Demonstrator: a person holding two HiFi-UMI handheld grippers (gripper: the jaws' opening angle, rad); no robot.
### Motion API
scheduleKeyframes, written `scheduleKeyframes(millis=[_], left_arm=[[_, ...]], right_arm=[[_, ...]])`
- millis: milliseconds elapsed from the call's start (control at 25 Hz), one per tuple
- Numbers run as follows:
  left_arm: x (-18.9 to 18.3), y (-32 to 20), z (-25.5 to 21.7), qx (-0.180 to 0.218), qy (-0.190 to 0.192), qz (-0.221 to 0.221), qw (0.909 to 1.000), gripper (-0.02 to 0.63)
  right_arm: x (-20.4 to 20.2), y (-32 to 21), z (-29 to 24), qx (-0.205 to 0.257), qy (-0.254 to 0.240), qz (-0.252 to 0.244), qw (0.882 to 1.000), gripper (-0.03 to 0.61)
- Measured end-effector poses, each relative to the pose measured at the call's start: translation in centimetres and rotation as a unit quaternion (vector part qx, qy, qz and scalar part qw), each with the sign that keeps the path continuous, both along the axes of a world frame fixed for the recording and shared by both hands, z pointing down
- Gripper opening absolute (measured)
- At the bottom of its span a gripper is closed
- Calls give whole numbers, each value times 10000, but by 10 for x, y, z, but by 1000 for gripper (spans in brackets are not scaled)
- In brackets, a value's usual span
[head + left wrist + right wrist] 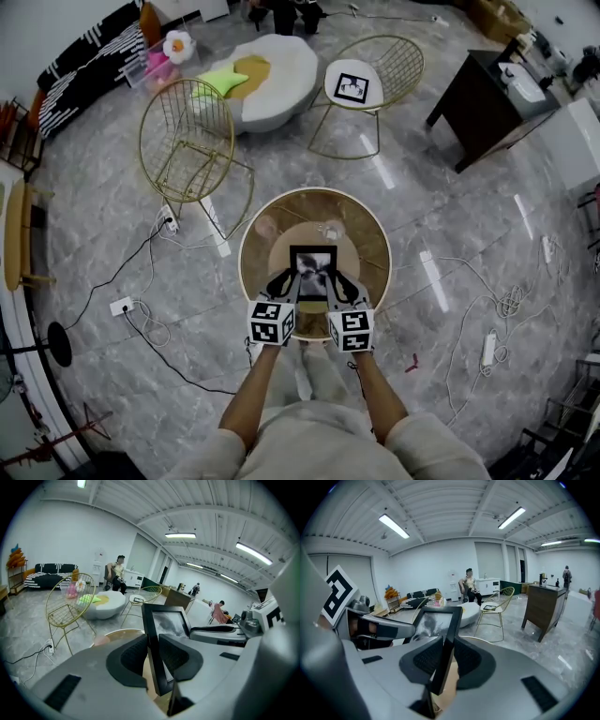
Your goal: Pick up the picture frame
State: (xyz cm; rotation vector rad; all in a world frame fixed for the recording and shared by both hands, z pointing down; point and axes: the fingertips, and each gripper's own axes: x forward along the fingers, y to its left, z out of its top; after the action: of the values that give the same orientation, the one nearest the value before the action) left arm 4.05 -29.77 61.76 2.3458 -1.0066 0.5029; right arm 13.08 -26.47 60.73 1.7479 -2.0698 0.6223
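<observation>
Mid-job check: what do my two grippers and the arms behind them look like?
The left gripper and the right gripper are alike: smooth light-grey bodies ending in rounded black fingers with finely textured inner faces. Each carries a white cube printed with black square markers. No cables show on them. The forearms are bare; pale beige sleeves end near the elbows.

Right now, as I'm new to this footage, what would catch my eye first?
A black picture frame held at centre, the left tongs and right tongs each clamped on one side edge, over a round table. Beyond it, two gold wire chairs stand on the grey marble floor.
</observation>
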Motion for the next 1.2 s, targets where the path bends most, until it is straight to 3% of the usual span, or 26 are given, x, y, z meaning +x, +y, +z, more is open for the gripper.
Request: scheduleKeyframes(millis=[600,1200], left_arm=[[16,-27,-111,839,196,-82,9963,77],[19,-36,-215,1773,405,-225,9831,77]], right_arm=[[16,-27,-108,897,194,-68,9958,77],[20,-37,-210,1839,412,-214,9818,76]])
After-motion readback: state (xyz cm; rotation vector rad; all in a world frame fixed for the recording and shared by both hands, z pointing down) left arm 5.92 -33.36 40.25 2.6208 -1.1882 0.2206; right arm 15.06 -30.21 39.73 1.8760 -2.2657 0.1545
